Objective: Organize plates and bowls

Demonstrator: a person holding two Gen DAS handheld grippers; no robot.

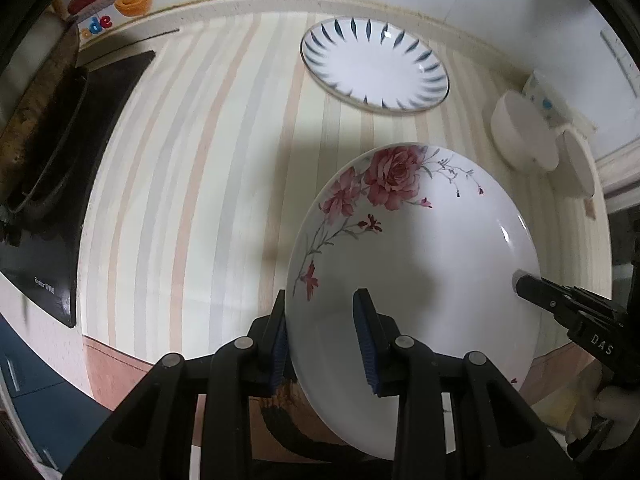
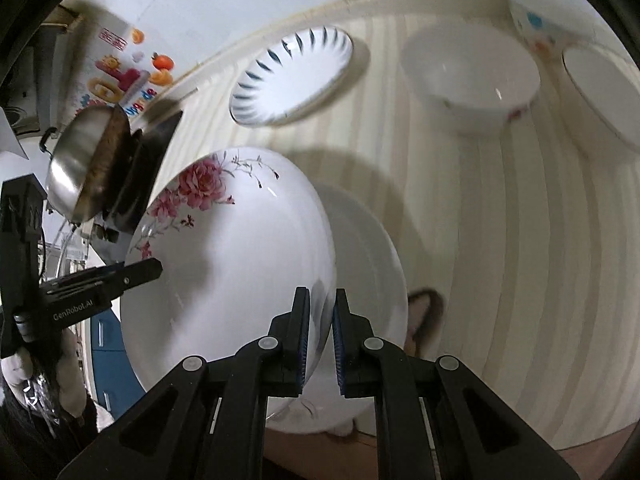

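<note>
Both your grippers clench the rose plate: left gripper [image 1: 325, 336] on one rim, right gripper [image 2: 321, 334] on the opposite one. You hold the rose plate [image 1: 416, 264] tilted, roses farthest from you, nearer than the blue-dashed plate [image 1: 374, 66]. Readable: "DAS", "GenRobot.AI"

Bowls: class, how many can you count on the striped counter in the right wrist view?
3. A plain white bowl stands at the back right; a bowl with coloured spots stands behind it near the wall; a third bowl is cut off at the right edge. Others may lie outside the view.
</note>
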